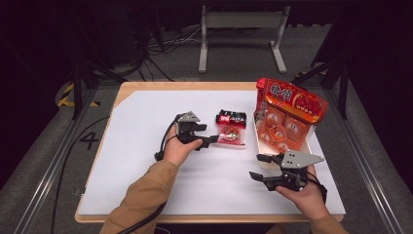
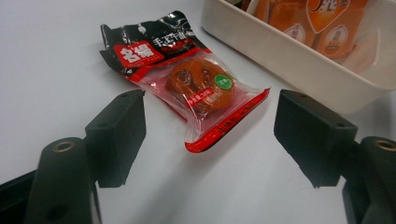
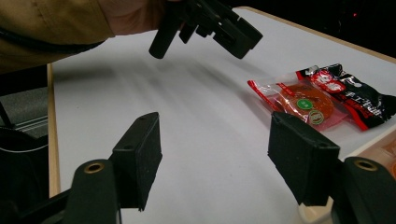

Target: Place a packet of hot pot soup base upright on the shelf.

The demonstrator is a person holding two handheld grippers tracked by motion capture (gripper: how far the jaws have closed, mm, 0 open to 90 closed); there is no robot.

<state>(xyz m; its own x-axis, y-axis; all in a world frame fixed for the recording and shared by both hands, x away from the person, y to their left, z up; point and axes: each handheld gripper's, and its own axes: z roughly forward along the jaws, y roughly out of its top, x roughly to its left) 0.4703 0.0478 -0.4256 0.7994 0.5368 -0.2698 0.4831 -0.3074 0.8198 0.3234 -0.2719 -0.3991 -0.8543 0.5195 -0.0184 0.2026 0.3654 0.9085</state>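
A small snack packet (image 1: pixel 231 127) with a black and red top and a clear window lies flat on the white table sheet (image 1: pixel 146 146). My left gripper (image 1: pixel 213 141) hovers just left of it, jaws open and apart from it. In the left gripper view the packet (image 2: pixel 196 84) lies ahead of the open left gripper (image 2: pixel 210 121), nothing between the pads. My right gripper (image 1: pixel 255 165) is held open near the table's front right, pointing left. In its own view the right gripper (image 3: pixel 215 140) stands empty, with the packet (image 3: pixel 322 100) off to the right and the left gripper (image 3: pixel 200 52) above the sheet.
A white tray (image 1: pixel 259 146) at the right holds several orange packets (image 1: pixel 280 129). A large orange-red bag (image 1: pixel 292 102) leans over its far end. The tray wall (image 2: pixel 289 51) is close beyond the snack packet. Wooden table edges (image 1: pixel 195 86) border the sheet.
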